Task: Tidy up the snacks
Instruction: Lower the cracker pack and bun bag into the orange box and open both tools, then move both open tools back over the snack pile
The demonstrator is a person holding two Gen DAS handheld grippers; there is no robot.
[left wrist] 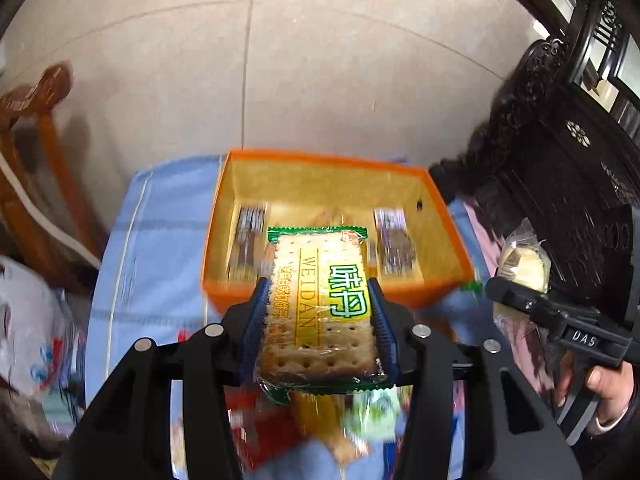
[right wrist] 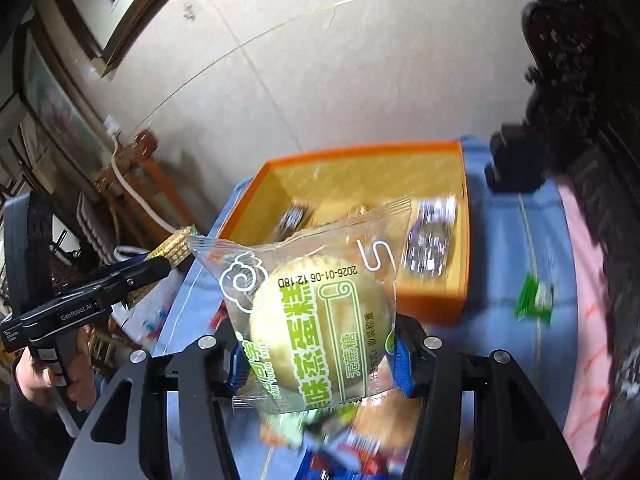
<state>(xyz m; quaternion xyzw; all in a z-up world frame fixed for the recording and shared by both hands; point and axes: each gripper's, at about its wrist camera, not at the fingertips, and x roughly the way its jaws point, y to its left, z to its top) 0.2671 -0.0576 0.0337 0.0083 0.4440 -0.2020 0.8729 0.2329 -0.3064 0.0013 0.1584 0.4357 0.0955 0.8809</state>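
Orange box [left wrist: 444,236], already holding two dark packets, is being approached with a cracker pack [left wrist: 320,312] pinched by the left gripper [left wrist: 320,320] and a steamed cake [right wrist: 316,332] pinched by the right gripper [right wrist: 316,356], loose snacks remaining near.

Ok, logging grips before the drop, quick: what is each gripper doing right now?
Left gripper: shut on the green-edged clear pack of square crackers.
Right gripper: shut on the clear-wrapped round yellow steamed cake.

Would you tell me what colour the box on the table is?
Orange box, yellowish inside; clearest in the left wrist view.
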